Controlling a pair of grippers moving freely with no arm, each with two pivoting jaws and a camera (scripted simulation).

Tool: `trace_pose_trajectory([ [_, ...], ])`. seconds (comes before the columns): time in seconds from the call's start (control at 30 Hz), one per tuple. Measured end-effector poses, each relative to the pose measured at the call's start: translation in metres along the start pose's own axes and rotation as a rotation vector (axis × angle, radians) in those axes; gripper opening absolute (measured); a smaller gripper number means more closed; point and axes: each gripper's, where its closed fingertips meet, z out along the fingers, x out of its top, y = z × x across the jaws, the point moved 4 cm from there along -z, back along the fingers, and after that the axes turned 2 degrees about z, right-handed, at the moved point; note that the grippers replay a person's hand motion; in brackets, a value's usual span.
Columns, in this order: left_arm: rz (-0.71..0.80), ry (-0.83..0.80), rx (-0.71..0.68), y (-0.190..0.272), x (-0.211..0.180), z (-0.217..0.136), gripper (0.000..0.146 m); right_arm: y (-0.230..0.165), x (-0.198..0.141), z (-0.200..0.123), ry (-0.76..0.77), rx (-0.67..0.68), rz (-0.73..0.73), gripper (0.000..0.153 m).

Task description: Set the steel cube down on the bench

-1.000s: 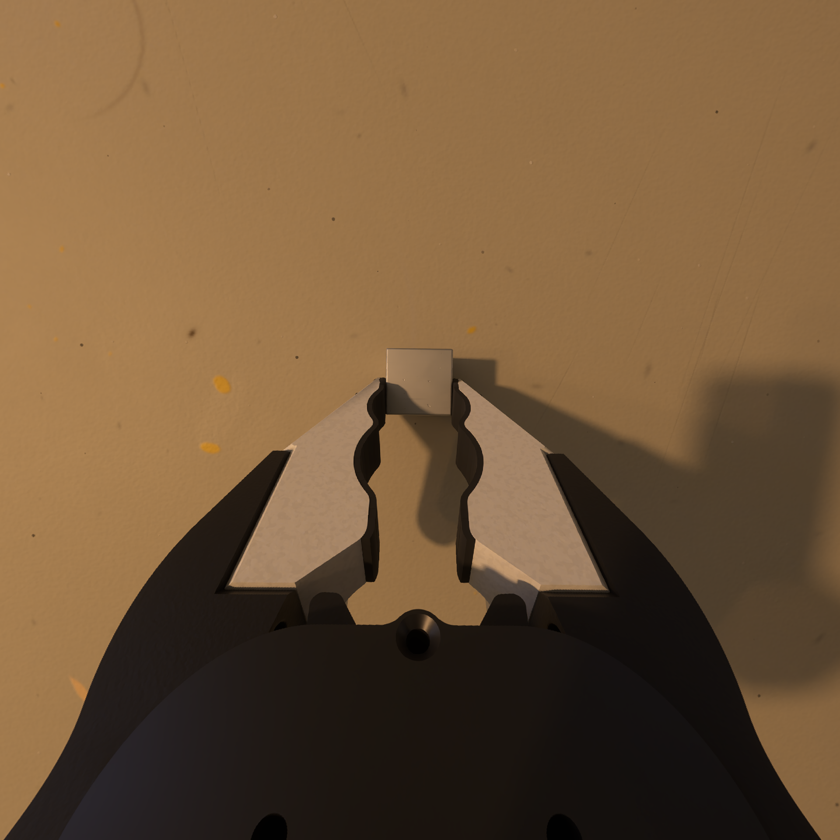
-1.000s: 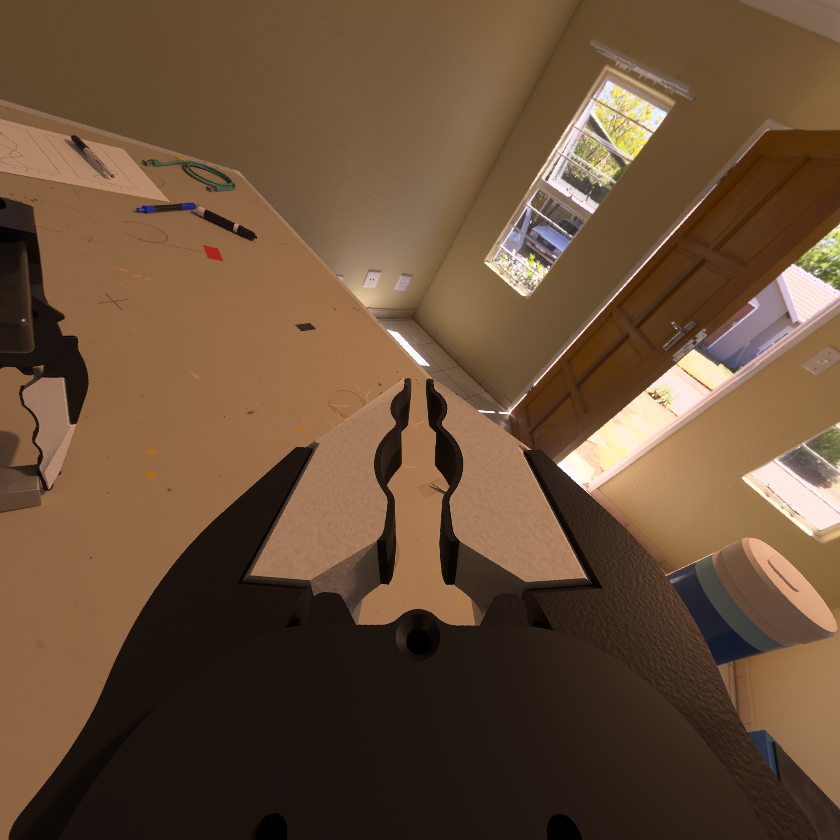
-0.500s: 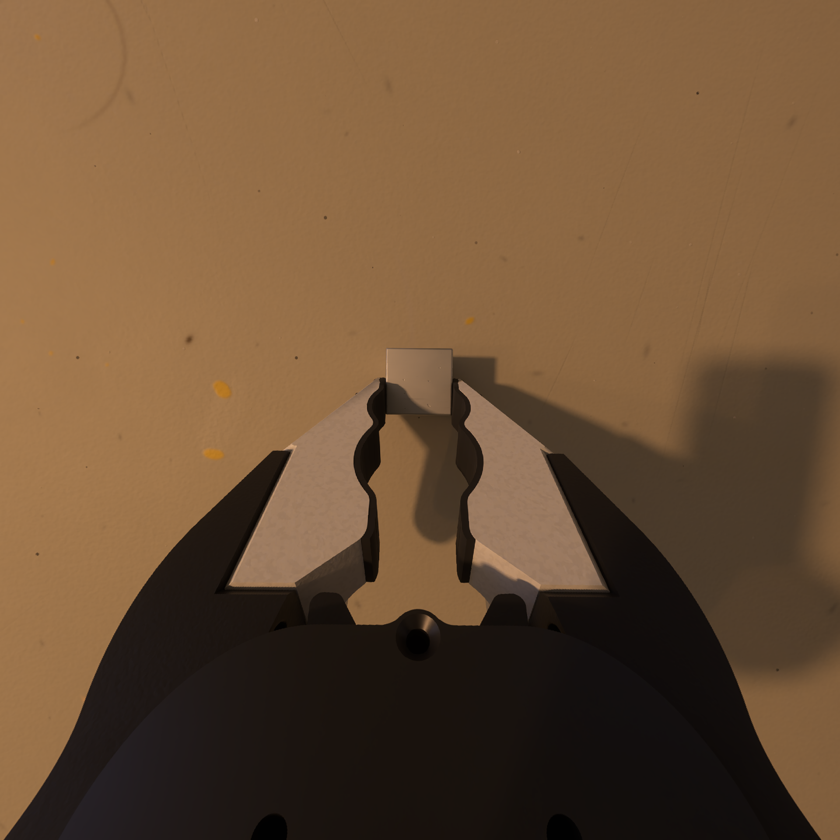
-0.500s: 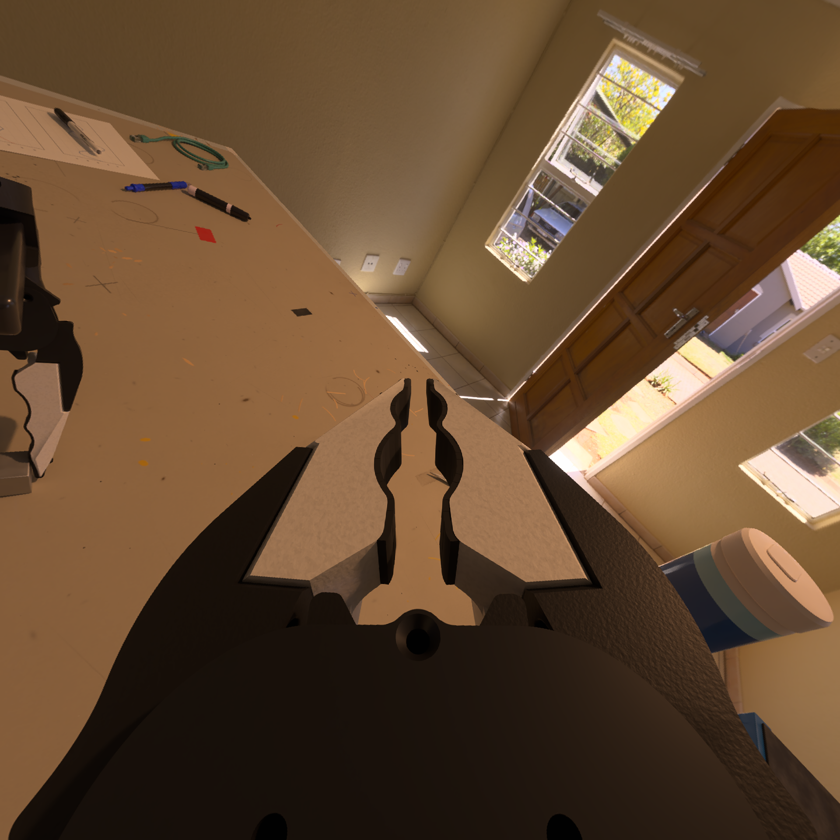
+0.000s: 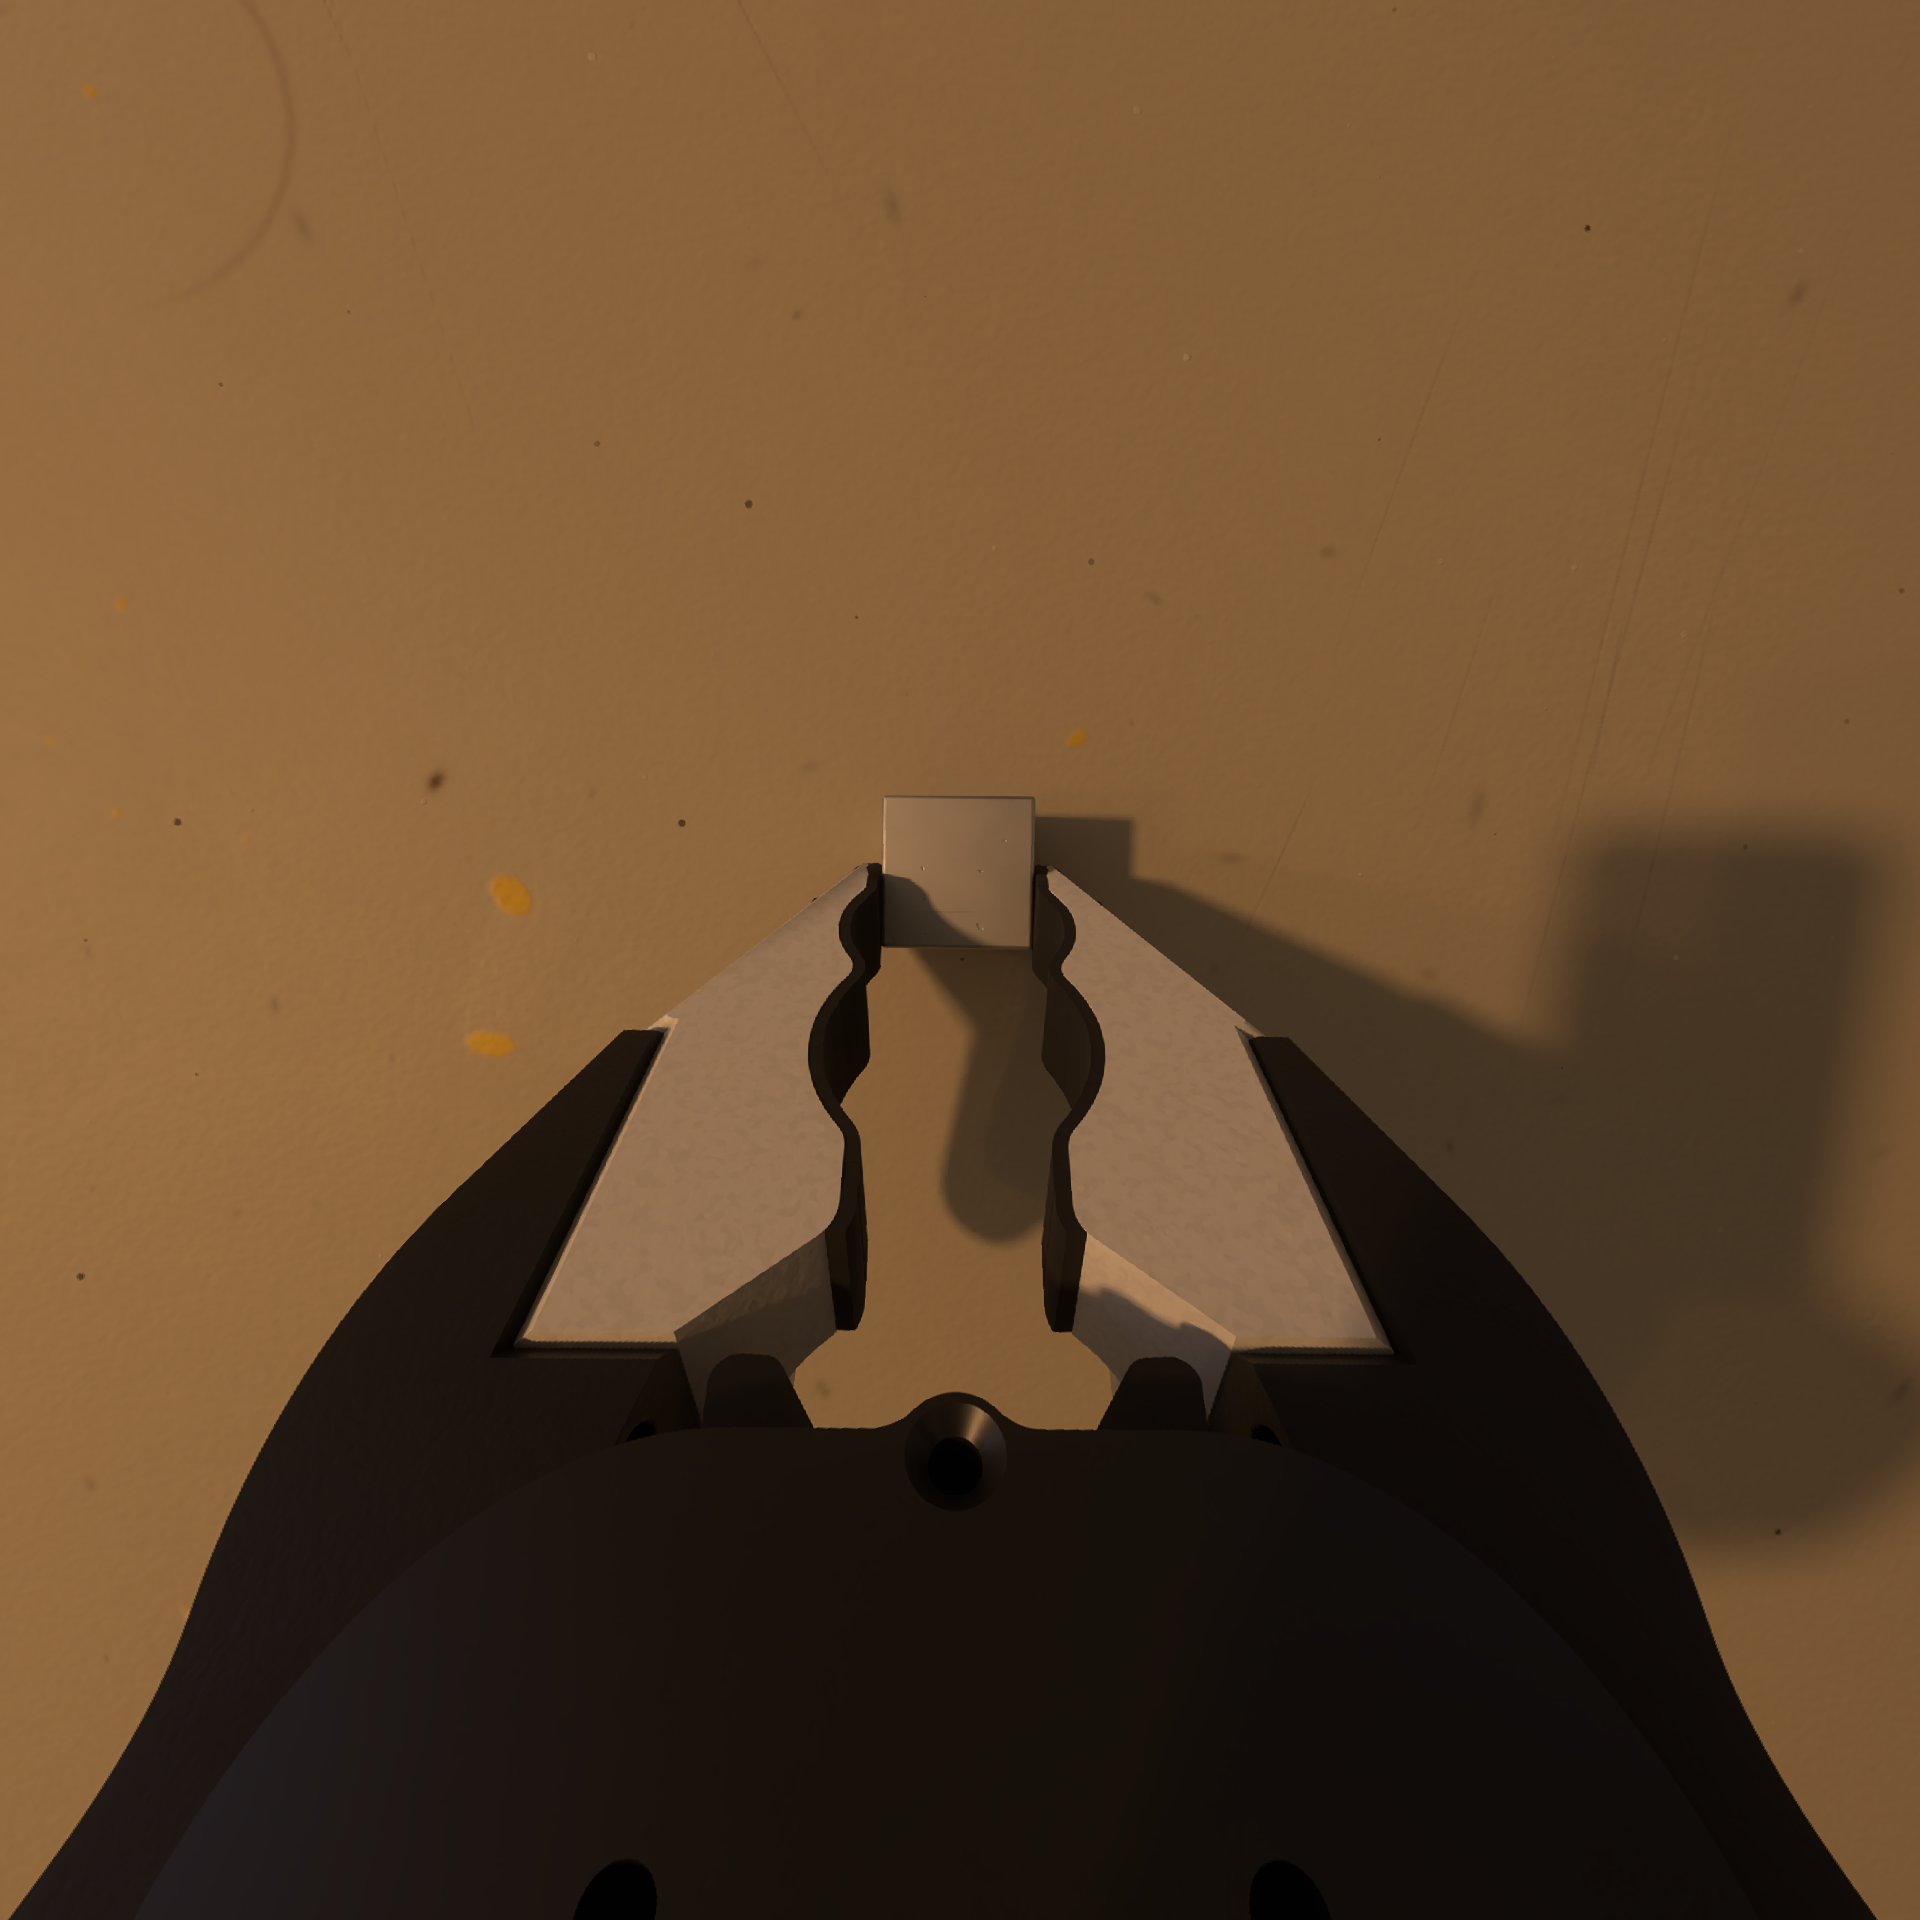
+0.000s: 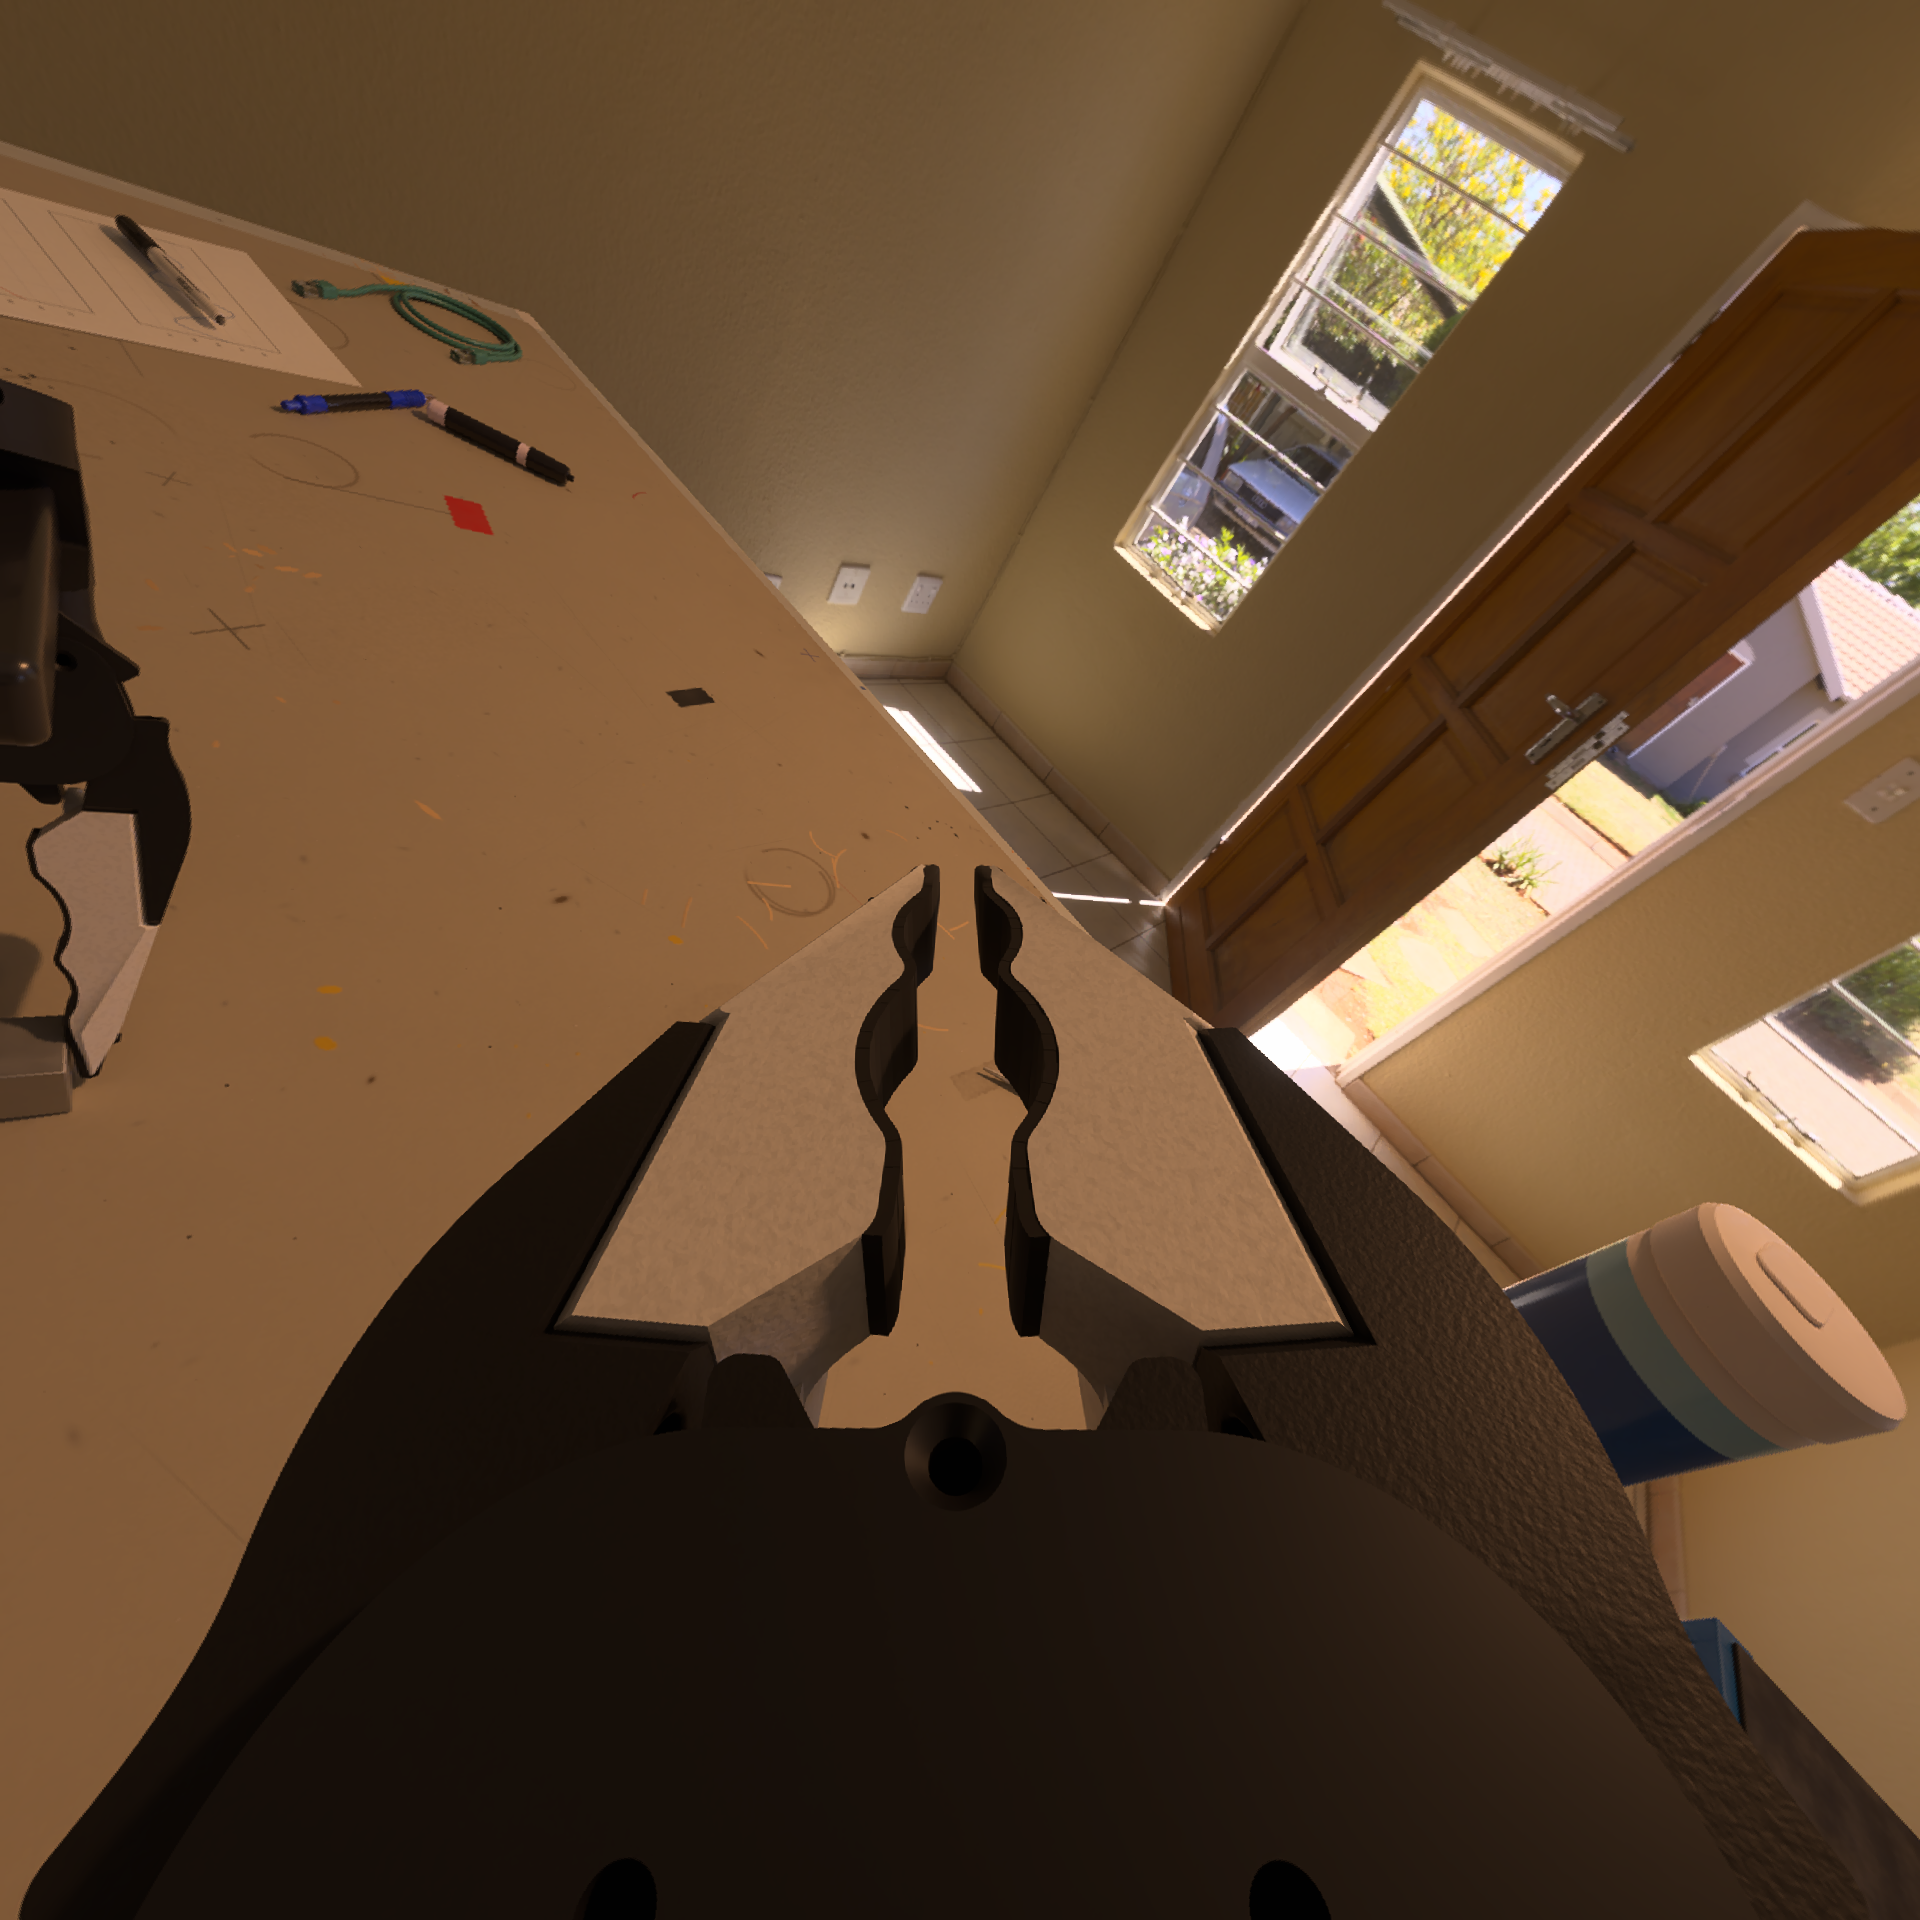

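Little has shifted in the left wrist view since a second ago: the specks and the faint curved scratch on the bench [image 5: 1351, 416] have slid slightly, while the steel cube [image 5: 957, 871] sits between the fingertips exactly as before.

Left wrist view: the left gripper [image 5: 957, 883] points straight down at the tan bench top. Its fingertips press against the two opposite sides of the cube, so it is clamped on the cube. A hard shadow lies just beside the cube on the right, touching its outline. Whether the cube's underside meets the bench cannot be told from this angle. No desk edge shows here.

Right wrist view: the right gripper [image 6: 957, 883] is tilted, its jaws narrow with only a thin slit between the tips, holding nothing. It sits over the bench [image 6: 468, 831] close to the right-hand edge. At the picture's left border the left gripper [image 6: 73, 1049] stands upright with the cube [image 6: 31, 1081] at its tips, low against the surface. Toward the far corner lie a paper sheet [image 6: 156, 301] with a black pen [image 6: 171, 272] on it, a green cable [image 6: 436, 317], a blue marker [image 6: 353, 401] and a black marker [image 6: 499, 445], tips nearly touching. A blue cup [image 6: 1704, 1351] with a pale lid shows off the bench, at the right.
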Motion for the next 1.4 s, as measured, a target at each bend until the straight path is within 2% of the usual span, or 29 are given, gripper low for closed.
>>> trace_pose_trajectory([
  [0.6,-0.004,-0.007,0.007,0.000,0.001,0.000,0.031,0.001,0.000,-0.003,0.001,0.002,-0.001,0.006],
  [0.73,-0.009,-0.008,0.046,-0.002,0.001,-0.001,0.038,0.002,0.000,-0.005,0.007,0.000,0.002,0.006],
  [1.0,-0.060,0.161,0.061,0.000,0.011,-0.025,0.043,0.003,0.000,-0.007,0.011,-0.001,0.007,0.006],
  [1.17,-0.111,0.237,0.148,-0.003,0.005,-0.052,0.044,0.003,-0.002,-0.009,0.001,0.004,0.006,0.007],
  [1.4,-0.218,0.145,0.310,-0.017,-0.030,-0.070,0.043,0.003,-0.003,-0.010,-0.003,0.011,0.004,0.007],
])
